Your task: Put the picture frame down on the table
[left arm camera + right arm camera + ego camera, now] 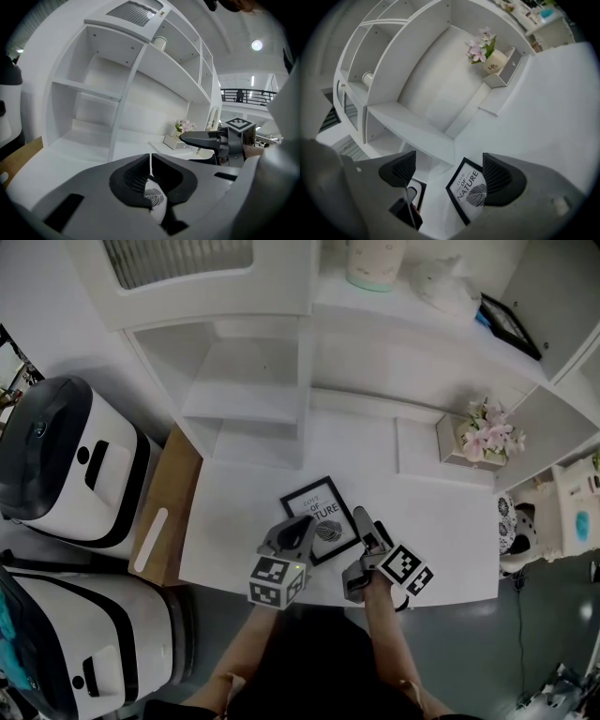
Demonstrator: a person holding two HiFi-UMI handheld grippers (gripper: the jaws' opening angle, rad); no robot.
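White surface point(441, 521) should meet the whole back of the picture frame point(321, 514) before anything lets go. Ease the held edge down gently, then part the left tongs point(151, 174), which are clamped on its near-left edge, and draw them off without dragging it. The right tongs point(449, 172) stand wide apart beside it, empty. The frame sits near the front middle; whether it lies fully flat I cannot tell. It has a thin black rim, a white face and dark lettering above a leaf print.
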